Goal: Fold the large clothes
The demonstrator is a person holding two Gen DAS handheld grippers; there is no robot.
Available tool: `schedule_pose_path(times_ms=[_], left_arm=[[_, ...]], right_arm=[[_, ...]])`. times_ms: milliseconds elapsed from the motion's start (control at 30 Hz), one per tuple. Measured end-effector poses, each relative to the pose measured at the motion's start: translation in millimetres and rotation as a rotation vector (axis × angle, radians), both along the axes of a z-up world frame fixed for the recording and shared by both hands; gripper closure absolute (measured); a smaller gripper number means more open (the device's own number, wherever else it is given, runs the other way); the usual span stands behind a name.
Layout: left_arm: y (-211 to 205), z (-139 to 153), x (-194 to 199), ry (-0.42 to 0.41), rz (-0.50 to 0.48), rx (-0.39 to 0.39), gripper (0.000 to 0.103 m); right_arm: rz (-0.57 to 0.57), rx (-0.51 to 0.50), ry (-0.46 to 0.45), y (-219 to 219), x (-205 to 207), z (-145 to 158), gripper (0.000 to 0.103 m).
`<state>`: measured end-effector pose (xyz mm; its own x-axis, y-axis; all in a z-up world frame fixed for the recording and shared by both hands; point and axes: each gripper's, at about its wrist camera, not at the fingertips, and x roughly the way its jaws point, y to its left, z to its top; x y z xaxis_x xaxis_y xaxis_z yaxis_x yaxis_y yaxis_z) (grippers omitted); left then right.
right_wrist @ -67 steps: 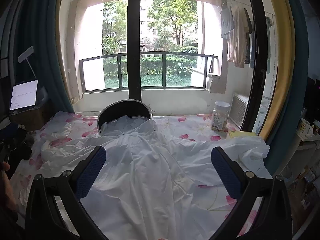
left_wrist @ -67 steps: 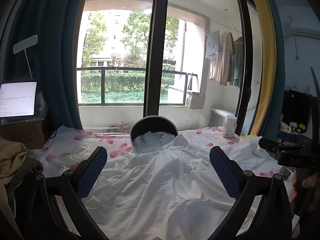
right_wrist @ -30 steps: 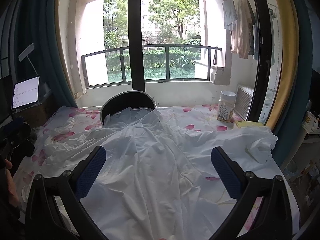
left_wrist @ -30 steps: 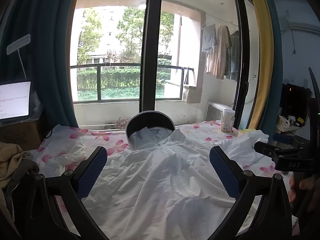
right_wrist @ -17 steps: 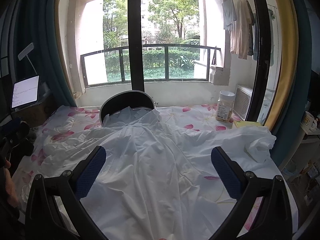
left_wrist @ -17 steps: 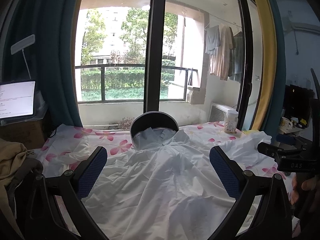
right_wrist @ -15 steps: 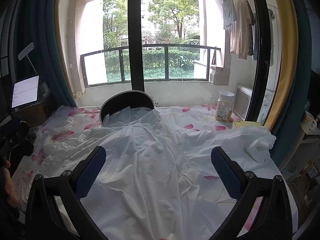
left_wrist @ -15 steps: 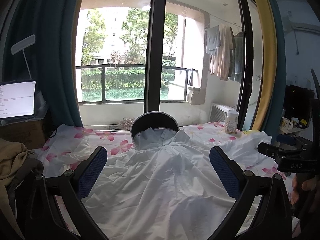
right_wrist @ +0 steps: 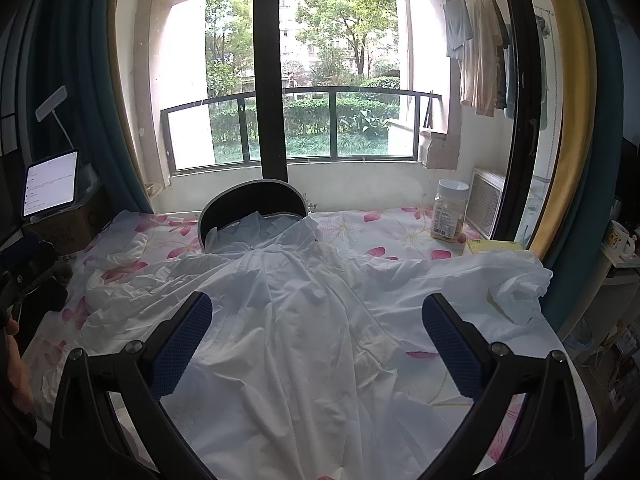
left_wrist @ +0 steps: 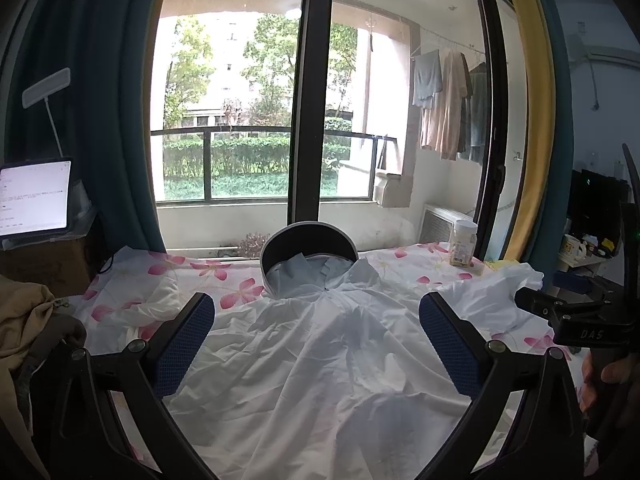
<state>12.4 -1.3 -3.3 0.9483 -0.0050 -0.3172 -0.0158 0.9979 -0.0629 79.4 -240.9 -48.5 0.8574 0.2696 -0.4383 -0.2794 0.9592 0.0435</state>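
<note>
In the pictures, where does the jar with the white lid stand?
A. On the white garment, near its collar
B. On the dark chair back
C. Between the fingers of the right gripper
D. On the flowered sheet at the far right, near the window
D: the jar stands upright on the flowered sheet by the window, apart from the white garment; the fingers of both grippers are open and hold nothing.
</note>
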Motion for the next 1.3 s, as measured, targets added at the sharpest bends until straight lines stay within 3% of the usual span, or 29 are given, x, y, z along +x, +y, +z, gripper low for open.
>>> schedule_pose_path(times_ms=[233,467,967,1033,1233,1300], left_arm=[[-10.6,-1.0,19.0,0.036,0.003,0.018,0.0],[-25.4,-11.2,50.9,0.094,-0.02,0.005,0.0],[-69.0,-33.0,123.7,0.198,-0.055,0.042,0.0],[-72.6,-35.9,132.1,0.207,-0.056,0.047,0.0],[-73.8,-44.3,148.4,0.237,-0.053,0.053,0.0],[-70.9,-46.7,152.4,0.242,-0.05,0.051,0.0]], right_arm=[[-0.028,0.007,0.017,-22.0,18.2,-4.9,0.0],[-0.126,0.011,0.064,-68.2,51.2,-17.9,0.0],[-0.346,0.081,0.275,-182.6,143.0,-71.1,0.0],[-0.347,0.099,0.293,-192.6,152.9,-74.6,0.006],[-0.352,0.131,0.366,-209.0,185.4,-89.9,0.046],[-0.36,0.151,0.397,-212.5,193.4,-97.0,0.052]])
